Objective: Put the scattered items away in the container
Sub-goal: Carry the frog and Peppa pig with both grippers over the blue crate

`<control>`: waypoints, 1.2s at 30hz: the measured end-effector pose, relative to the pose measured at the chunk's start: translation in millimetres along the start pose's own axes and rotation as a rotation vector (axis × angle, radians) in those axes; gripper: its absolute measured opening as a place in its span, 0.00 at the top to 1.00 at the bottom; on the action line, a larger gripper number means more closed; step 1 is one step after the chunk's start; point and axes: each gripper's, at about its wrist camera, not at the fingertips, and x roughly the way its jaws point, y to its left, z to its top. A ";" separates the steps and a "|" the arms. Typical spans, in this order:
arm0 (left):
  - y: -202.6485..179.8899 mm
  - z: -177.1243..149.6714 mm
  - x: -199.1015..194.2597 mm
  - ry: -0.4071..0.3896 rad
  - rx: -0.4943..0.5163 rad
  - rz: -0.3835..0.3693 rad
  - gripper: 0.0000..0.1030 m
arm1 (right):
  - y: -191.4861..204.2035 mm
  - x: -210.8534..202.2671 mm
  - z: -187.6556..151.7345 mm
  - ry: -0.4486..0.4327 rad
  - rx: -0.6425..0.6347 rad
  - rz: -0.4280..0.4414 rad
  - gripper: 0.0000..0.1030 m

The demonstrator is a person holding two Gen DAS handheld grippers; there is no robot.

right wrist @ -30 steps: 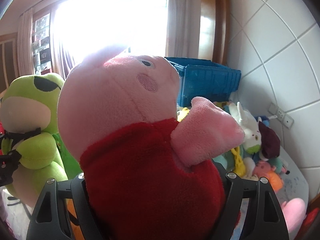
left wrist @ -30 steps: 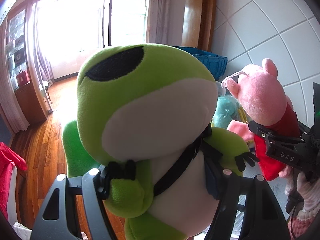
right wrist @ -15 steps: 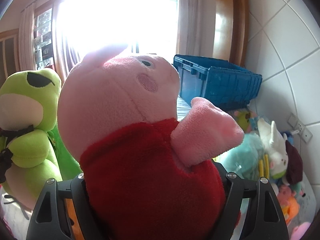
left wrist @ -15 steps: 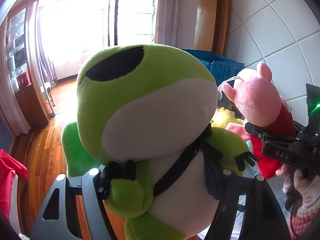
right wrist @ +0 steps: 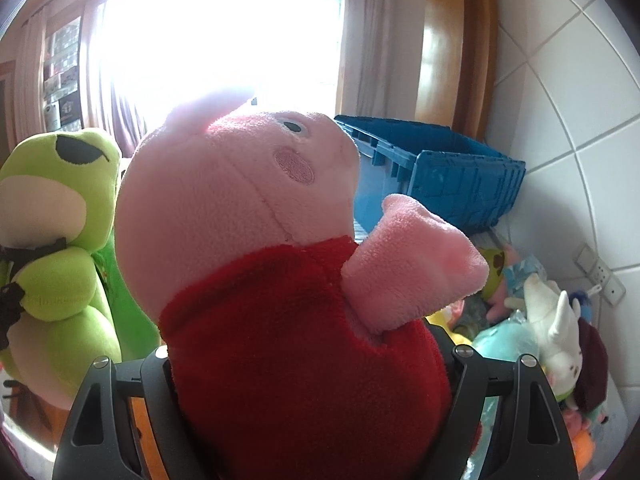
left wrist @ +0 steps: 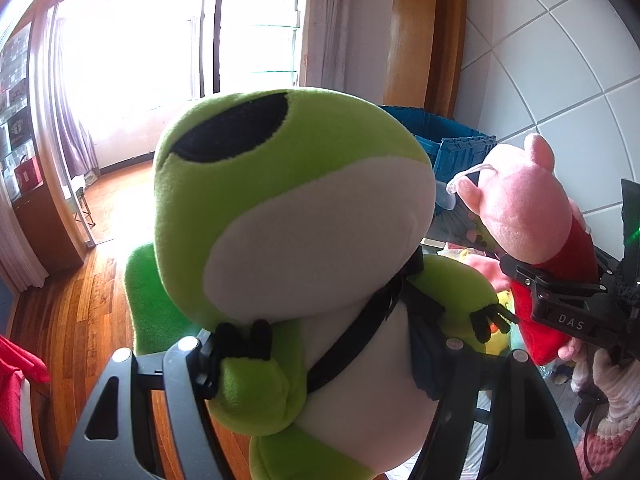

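Two soft plush toys, one in each gripper, near the blue crate point(right wrist: 448, 172).
Your left gripper point(left wrist: 320, 364) squeezes the green frog point(left wrist: 288, 216) at its waist; your right gripper point(right wrist: 312, 364) clamps the pink pig point(right wrist: 248, 216) by its red body. Both are light and squashy, so hold them mid-body.

This was a lived-in room of a home. A tall bright window with pale curtains point(left wrist: 324, 20) was the landmark: below it ran a warm reddish wooden plank floor point(left wrist: 80, 304), to its right stood a white tiled wall point(right wrist: 568, 128), and at that wall's foot sat a blue ribbed plastic crate point(right wrist: 460, 176) beside a heap of soft plush toys point(right wrist: 552, 320).
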 end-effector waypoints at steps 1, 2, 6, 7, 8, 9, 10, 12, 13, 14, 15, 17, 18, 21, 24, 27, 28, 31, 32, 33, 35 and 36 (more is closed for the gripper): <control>3.1 3.6 4.3 0.002 0.004 -0.006 0.32 | 0.6 3.5 1.9 0.005 0.003 -0.009 0.20; 7.3 6.8 7.8 0.005 0.007 -0.014 0.32 | 1.3 7.5 3.5 0.011 0.009 -0.019 0.19; 30.7 18.3 29.6 0.018 0.033 -0.051 0.32 | 8.5 22.6 9.2 0.030 0.028 -0.057 0.19; 38.0 22.6 36.2 0.022 0.042 -0.062 0.32 | 11.3 26.3 10.9 0.032 0.035 -0.067 0.19; 46.9 27.4 43.6 0.027 0.052 -0.074 0.32 | 15.0 30.5 13.2 0.034 0.045 -0.078 0.19; 59.1 33.5 52.4 0.031 0.066 -0.087 0.32 | 18.4 35.2 16.4 0.036 0.056 -0.090 0.19; 70.0 39.8 60.2 0.034 0.078 -0.099 0.32 | 21.6 40.2 20.2 0.036 0.068 -0.103 0.19; 88.5 53.3 72.8 0.033 0.101 -0.128 0.32 | 31.4 49.3 27.4 0.038 0.096 -0.130 0.19; 97.4 59.5 78.7 0.033 0.110 -0.140 0.32 | 37.9 54.2 31.7 0.042 0.105 -0.145 0.19; 105.9 65.6 84.0 0.033 0.122 -0.150 0.32 | 44.4 59.1 36.0 0.045 0.114 -0.160 0.19; 115.4 71.8 89.6 0.034 0.136 -0.161 0.32 | 50.4 63.3 40.0 0.047 0.123 -0.172 0.19; 137.5 84.1 101.5 0.036 0.168 -0.182 0.32 | 61.8 71.1 48.8 0.047 0.150 -0.199 0.19; 146.8 89.2 105.3 0.034 0.181 -0.192 0.32 | 67.7 74.8 53.2 0.046 0.165 -0.213 0.19; 174.6 102.8 118.0 0.032 0.212 -0.218 0.32 | 85.9 85.0 64.5 0.040 0.201 -0.248 0.19; 199.9 112.4 134.2 0.047 0.236 -0.245 0.32 | 104.5 95.7 72.8 0.045 0.231 -0.283 0.19; 218.0 117.3 149.3 0.064 0.246 -0.274 0.32 | 117.8 108.0 78.8 0.063 0.257 -0.317 0.19; 222.6 119.2 153.6 0.070 0.248 -0.284 0.32 | 121.0 112.1 80.5 0.069 0.264 -0.325 0.19; 233.1 125.3 169.4 0.086 0.257 -0.310 0.32 | 128.8 125.5 85.6 0.094 0.274 -0.352 0.19; 234.2 126.8 174.4 0.091 0.258 -0.317 0.32 | 130.4 130.0 87.3 0.100 0.278 -0.361 0.19; 232.7 128.1 179.3 0.098 0.261 -0.324 0.32 | 131.5 134.3 88.8 0.105 0.283 -0.370 0.19; 234.5 131.9 192.4 0.108 0.266 -0.334 0.32 | 131.6 142.8 91.4 0.116 0.292 -0.384 0.19; 235.4 133.8 198.9 0.114 0.269 -0.339 0.32 | 131.1 147.3 92.9 0.120 0.296 -0.389 0.19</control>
